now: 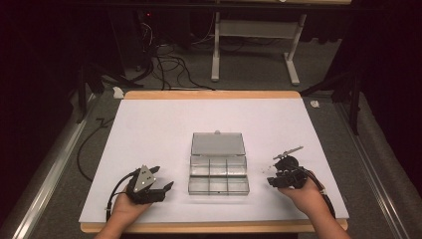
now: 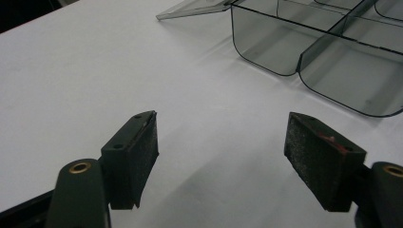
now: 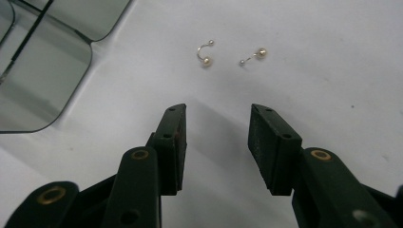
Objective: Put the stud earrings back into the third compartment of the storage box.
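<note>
White mat (image 1: 164, 124) open btwn box (image 1: 218, 169) & both grippers, jaws apart.

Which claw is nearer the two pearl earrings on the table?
Right. The right claw sits open just short of the pearl earrings, which lie ahead of its jaws. The left claw is across the compartment box.

The left hand (image 1: 124, 206) comes in from 6 o'clock and holds the left gripper (image 1: 160, 185), which points toward 2 o'clock. In the left gripper view its fingers (image 2: 133, 156) stand wide apart, gripping nothing. The right hand (image 1: 303, 196) enters from 5 o'clock and holds the right gripper (image 1: 269, 176), aimed toward 10 o'clock. In the right gripper view its fingers (image 3: 273, 147) are parted, with a clear gap between the pads.
</note>
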`<action>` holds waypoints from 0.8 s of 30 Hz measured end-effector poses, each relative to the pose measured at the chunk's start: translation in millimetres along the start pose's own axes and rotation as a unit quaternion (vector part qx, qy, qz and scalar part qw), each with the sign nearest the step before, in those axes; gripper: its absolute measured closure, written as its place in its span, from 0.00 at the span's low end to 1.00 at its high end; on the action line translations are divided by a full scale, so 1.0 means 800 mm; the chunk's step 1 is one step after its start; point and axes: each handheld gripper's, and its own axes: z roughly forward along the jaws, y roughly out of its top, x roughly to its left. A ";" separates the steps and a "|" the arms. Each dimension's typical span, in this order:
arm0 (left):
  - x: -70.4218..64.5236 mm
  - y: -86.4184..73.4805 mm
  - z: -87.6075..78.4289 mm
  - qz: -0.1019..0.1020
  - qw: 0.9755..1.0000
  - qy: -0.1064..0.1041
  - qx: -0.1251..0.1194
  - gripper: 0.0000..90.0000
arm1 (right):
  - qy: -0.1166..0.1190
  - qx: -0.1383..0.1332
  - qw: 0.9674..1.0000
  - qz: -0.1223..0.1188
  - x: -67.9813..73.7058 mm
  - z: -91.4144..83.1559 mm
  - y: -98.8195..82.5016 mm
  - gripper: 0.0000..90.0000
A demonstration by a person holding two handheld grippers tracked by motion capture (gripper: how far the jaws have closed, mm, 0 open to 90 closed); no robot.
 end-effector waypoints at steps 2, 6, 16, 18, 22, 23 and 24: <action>0.000 0.000 0.000 0.000 1.000 0.000 0.001 0.30 | 0.003 0.009 1.000 -0.004 0.002 0.001 0.002 0.65; 0.000 0.000 0.000 0.001 1.000 0.001 0.002 0.30 | 0.003 0.022 0.999 -0.023 0.006 0.003 0.006 0.66; -0.001 0.000 0.001 0.001 1.000 0.001 0.003 0.31 | 0.004 0.060 0.997 -0.039 0.008 0.000 0.017 0.65; -0.001 0.000 0.001 0.002 1.000 0.000 0.003 0.30 | 0.005 0.071 0.997 -0.038 0.008 -0.002 0.021 0.65; -0.001 0.000 0.001 0.002 1.000 0.000 0.003 0.30 | 0.006 0.086 0.995 -0.047 0.010 -0.003 0.027 0.66; -0.001 0.000 0.001 0.002 1.000 0.000 0.003 0.30 | 0.006 0.090 0.995 -0.047 0.012 -0.003 0.029 0.67; -0.001 0.000 0.001 0.003 1.000 0.000 0.003 0.31 | 0.005 0.092 0.994 -0.051 0.012 -0.003 0.031 0.67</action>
